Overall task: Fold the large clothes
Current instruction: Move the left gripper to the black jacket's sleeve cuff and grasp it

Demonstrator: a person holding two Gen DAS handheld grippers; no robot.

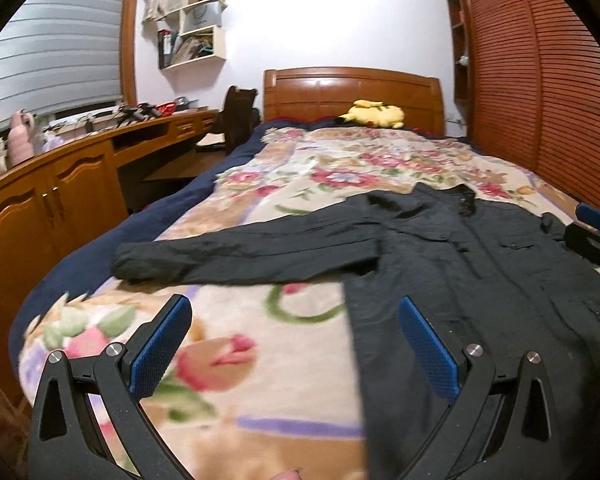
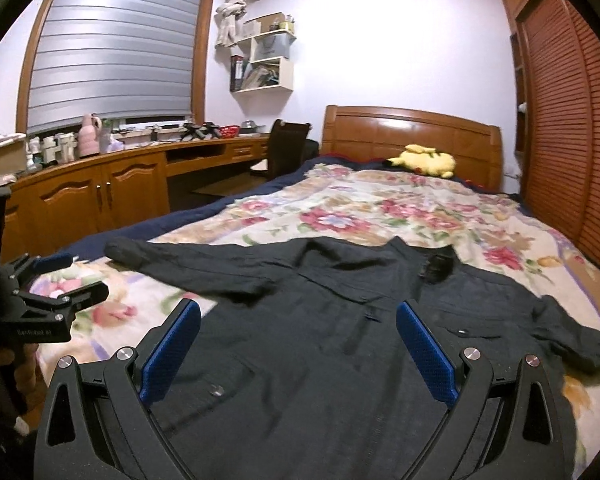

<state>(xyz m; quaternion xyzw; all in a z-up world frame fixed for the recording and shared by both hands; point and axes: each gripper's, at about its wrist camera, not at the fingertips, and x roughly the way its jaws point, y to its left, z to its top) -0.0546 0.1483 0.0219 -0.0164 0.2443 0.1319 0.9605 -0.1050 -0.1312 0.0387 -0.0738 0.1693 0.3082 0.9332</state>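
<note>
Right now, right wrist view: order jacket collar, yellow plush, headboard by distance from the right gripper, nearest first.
From the right gripper, open above the jacket:
1. Jacket collar, just ahead, slightly right, mid-bed.
2. Yellow plush, at the far end of the bed, right of centre.
3. Headboard, directly behind the plush, against the wall.

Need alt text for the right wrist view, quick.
The open right claw hovers over a dark jacket spread flat on a floral blanket. One sleeve stretches left; the left claw shows at the left edge.
</note>
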